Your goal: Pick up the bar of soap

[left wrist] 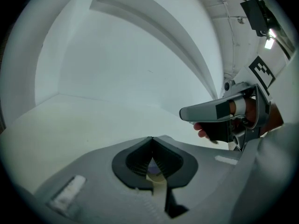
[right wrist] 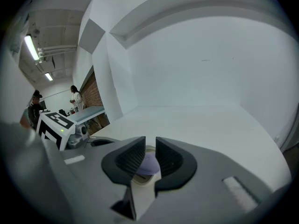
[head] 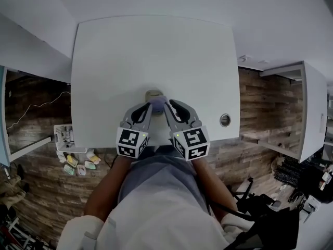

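- Your left tool [left wrist: 152, 141]: the jaws are pressed together at the tips, with nothing pinched between the pads.
- In the left gripper view, a sliver of the lavender bar of soap [left wrist: 152, 164] and the beige soap dish [left wrist: 158, 178] shows below the closed tips, through the gap behind them. No view settles whether this tool touches the dish.
- Your right tool [right wrist: 150, 146]: the jaws stand a narrow way apart, and the ribbed pads face each other across a slim gap.
- In the right gripper view, the bar of soap fills the lower part of that gap and runs on behind both pads. The pads do not press on it. It cannot be told whether the tips rest on it.
- The bar of soap sits in the soap dish, with the beige rim showing beneath it.
- In the head view, both tools point at the soap dish from your side. The left tool comes in from the dish's left and the right tool from its right, with their tips close together over the bar.
- The soap dish stands on the white worktop [head: 156, 46], near its front edge and roughly midway along it.
- A round cable hole [head: 225, 120] lies in the worktop to the right of the soap dish, well apart from it.
- Each marker cube sits on your side of the soap dish, over the front edge of the worktop.
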Action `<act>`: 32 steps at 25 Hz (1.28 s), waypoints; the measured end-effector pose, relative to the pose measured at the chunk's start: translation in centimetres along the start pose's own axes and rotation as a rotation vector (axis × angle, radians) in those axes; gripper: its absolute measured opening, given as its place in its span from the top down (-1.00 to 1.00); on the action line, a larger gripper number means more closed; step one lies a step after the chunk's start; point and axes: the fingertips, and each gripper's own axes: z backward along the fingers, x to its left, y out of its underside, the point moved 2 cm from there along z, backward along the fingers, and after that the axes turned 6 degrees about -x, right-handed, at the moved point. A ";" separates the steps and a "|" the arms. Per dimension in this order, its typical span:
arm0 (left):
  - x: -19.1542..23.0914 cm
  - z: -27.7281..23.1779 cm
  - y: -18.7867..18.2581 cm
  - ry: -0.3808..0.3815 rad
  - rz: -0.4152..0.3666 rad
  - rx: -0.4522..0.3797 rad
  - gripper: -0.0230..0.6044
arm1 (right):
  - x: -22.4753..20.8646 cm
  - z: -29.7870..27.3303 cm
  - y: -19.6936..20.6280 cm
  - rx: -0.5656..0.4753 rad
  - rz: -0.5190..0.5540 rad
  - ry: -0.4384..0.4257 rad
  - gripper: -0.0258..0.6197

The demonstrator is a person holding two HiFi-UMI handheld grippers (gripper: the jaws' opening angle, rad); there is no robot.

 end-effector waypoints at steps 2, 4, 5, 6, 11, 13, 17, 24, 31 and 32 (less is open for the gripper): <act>0.3 -0.2 0.4 -0.010 0.004 0.009 0.92 | -0.3 -0.3 0.6 0.018 -0.013 0.001 0.69; 0.5 -0.4 0.6 -0.017 0.002 0.017 0.92 | -0.5 -0.7 1.4 0.041 -0.029 0.000 0.63; 0.5 -0.4 0.7 -0.019 0.001 0.021 0.92 | -0.5 -0.9 1.8 0.052 -0.039 -0.001 0.60; 0.5 -0.5 0.9 -0.019 0.000 0.025 0.92 | -0.6 -1.1 2.2 0.064 -0.051 -0.002 0.55; 0.4 -0.7 1.7 -0.012 -0.001 0.045 0.92 | -0.9 -2.2 3.9 0.110 -0.119 -0.008 0.44; 0.3 -0.8 1.9 -0.008 -0.005 0.051 0.92 | -1.1 -2.6 4.4 0.125 -0.137 -0.004 0.41; 0.3 -0.9 1.9 -0.004 -0.008 0.054 0.92 | -1.3 -3.1 5.3 0.153 -0.177 -0.004 0.30; 0.2 -0.9 2.0 -0.003 -0.013 0.057 0.92 | -1.1 -3.6 5.9 0.163 -0.238 -0.014 0.25; 0.0 -0.9 2.1 0.005 -0.026 0.060 0.92 | -0.5 -3.8 6.0 0.168 -0.238 -0.017 0.26; 0.0 -0.8 2.1 0.006 -0.030 0.060 0.92 | -0.5 -3.7 6.0 0.167 -0.235 -0.013 0.26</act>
